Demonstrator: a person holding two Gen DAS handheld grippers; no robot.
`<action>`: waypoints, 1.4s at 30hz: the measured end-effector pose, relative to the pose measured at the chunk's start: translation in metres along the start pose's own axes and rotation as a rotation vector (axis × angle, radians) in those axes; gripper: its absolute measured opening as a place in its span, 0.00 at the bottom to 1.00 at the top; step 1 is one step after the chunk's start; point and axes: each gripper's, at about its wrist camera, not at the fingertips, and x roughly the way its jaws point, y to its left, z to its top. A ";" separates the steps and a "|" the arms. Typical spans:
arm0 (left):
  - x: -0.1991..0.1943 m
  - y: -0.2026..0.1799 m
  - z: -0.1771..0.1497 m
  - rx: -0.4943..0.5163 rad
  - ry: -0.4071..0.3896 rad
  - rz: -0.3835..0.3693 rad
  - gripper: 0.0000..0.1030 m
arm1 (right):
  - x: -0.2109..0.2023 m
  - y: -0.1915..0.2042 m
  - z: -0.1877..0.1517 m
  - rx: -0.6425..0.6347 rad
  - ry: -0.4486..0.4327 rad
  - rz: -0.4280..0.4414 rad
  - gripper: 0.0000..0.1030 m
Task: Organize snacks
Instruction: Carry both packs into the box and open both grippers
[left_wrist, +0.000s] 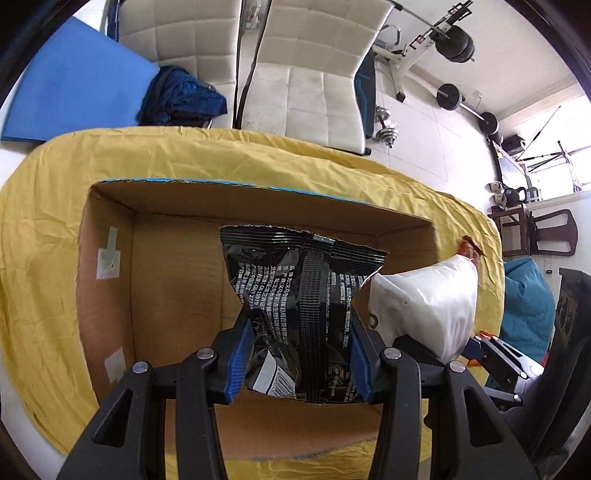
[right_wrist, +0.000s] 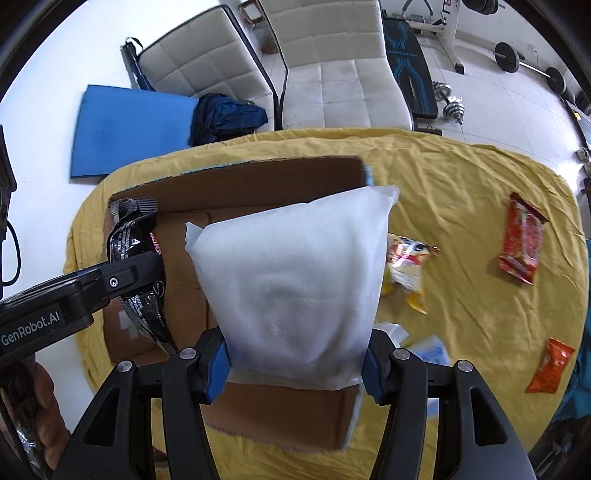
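An open cardboard box (left_wrist: 177, 280) (right_wrist: 258, 181) lies on a yellow cloth (left_wrist: 44, 221) (right_wrist: 461, 206). My left gripper (left_wrist: 299, 354) is shut on a black snack bag (left_wrist: 295, 280) (right_wrist: 136, 240), held over the box's inside. My right gripper (right_wrist: 295, 365) is shut on a white pouch (right_wrist: 295, 277) (left_wrist: 428, 299), which hangs over the box's right side. On the cloth to the right lie a yellow snack packet (right_wrist: 406, 269), a red packet (right_wrist: 521, 240), an orange packet (right_wrist: 550, 365) and a pale blue packet (right_wrist: 428, 349).
Two white padded chairs (left_wrist: 306, 74) (right_wrist: 332, 74) stand behind the table. A blue mat (left_wrist: 74, 77) (right_wrist: 129, 129) and dark blue cloth (right_wrist: 225, 118) lie on the floor at the left. Weights and a bench (right_wrist: 410, 74) fill the back right.
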 end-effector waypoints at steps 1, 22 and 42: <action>0.010 0.006 0.007 0.004 0.019 -0.004 0.42 | 0.014 0.005 0.007 0.008 0.013 -0.008 0.58; 0.114 0.035 0.039 0.117 0.196 0.015 0.44 | 0.144 0.023 0.045 -0.013 0.108 -0.077 0.63; 0.046 0.058 0.013 0.072 0.095 0.079 0.58 | 0.115 0.031 0.044 -0.001 0.115 -0.131 0.84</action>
